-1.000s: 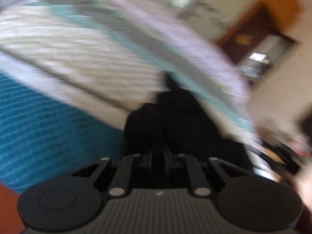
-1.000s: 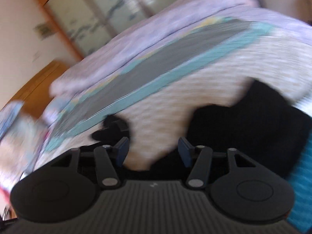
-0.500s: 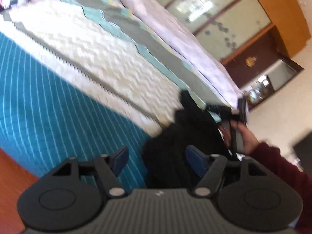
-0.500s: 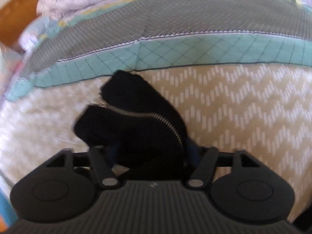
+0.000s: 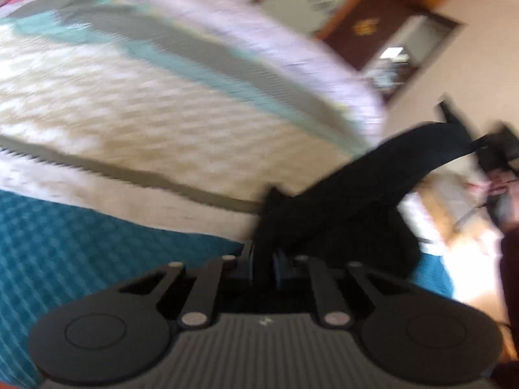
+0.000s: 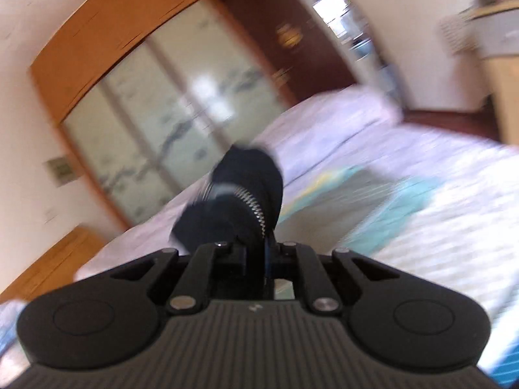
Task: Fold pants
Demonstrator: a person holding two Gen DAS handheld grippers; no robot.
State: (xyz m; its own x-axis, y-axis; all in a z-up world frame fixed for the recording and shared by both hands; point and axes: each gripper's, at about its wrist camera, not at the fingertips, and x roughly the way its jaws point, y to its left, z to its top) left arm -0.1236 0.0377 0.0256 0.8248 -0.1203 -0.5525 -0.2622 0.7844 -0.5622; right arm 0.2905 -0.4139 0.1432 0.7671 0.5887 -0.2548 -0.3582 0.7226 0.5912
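Observation:
The black pants [image 5: 356,188] hang stretched in the air above the bed, running from the lower middle up to the right in the left wrist view. My left gripper [image 5: 262,259] is shut on one end of the cloth. In the right wrist view a bunched part of the pants [image 6: 240,194] with a silver zipper [image 6: 256,207] sticks up from my right gripper [image 6: 259,253]. Its jaws are closing, with the pads pressed on this black cloth. Both views are blurred by motion.
The bed below carries a quilt with a teal band [image 5: 81,259], a cream chevron band [image 5: 129,113] and a lilac duvet [image 5: 259,42] at the far side. A wardrobe with frosted sliding doors [image 6: 178,113] and a dark door [image 6: 292,39] stand behind. Wooden furniture [image 6: 506,97] is at the right.
My left gripper stood open half a second ago and is now shut on the pants again. My right gripper closed on the zipper part and lifted it off the bed.

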